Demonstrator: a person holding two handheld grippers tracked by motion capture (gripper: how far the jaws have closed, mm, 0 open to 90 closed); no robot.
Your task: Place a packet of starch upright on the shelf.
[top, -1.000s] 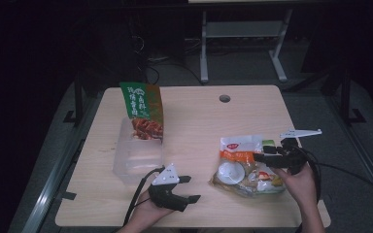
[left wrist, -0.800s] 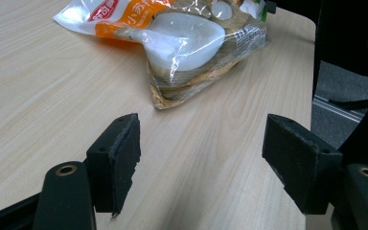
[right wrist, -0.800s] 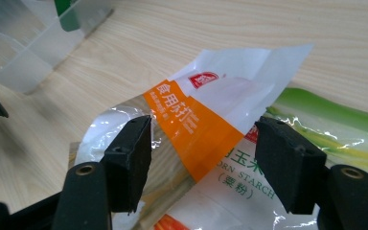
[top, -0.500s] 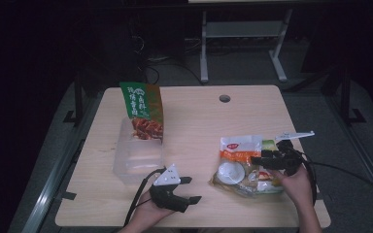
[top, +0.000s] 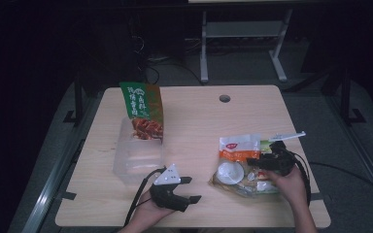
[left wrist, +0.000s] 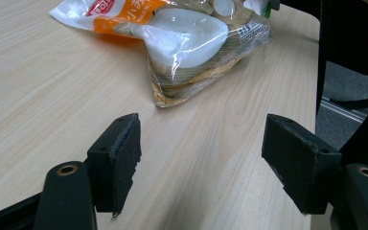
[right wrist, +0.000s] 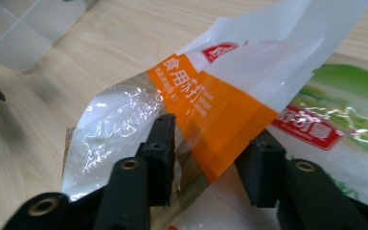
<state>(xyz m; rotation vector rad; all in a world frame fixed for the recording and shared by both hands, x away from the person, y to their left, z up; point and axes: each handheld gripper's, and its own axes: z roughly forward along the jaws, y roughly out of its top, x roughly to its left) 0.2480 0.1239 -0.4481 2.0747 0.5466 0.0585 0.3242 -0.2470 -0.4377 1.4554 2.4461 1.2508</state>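
Note:
A clear bag with an orange and white label (top: 236, 148) lies at the table's right front, on top of other packets. In the right gripper view the bag's orange band (right wrist: 220, 110) rises between the two jaws of my right gripper (right wrist: 213, 143). The jaws have just been closing and their pads touch the film on both sides. In the high view my right gripper (top: 253, 162) sits on the bag's right side. My left gripper (top: 193, 189) rests at the front middle of the table, open, with bare wood between its jaws (left wrist: 201, 143). The bag (left wrist: 187, 38) lies beyond it.
A green snack pouch (top: 143, 109) stands upright in a clear plastic box (top: 133, 162) at the left. A green and white packet (right wrist: 345, 100) lies under the held bag. A cable hole (top: 225, 98) sits near the far edge. The table's right edge (left wrist: 311, 57) is close to the bags.
My right gripper has come down a little onto the bag, and its jaws have narrowed around it. The left gripper has stayed where it was.

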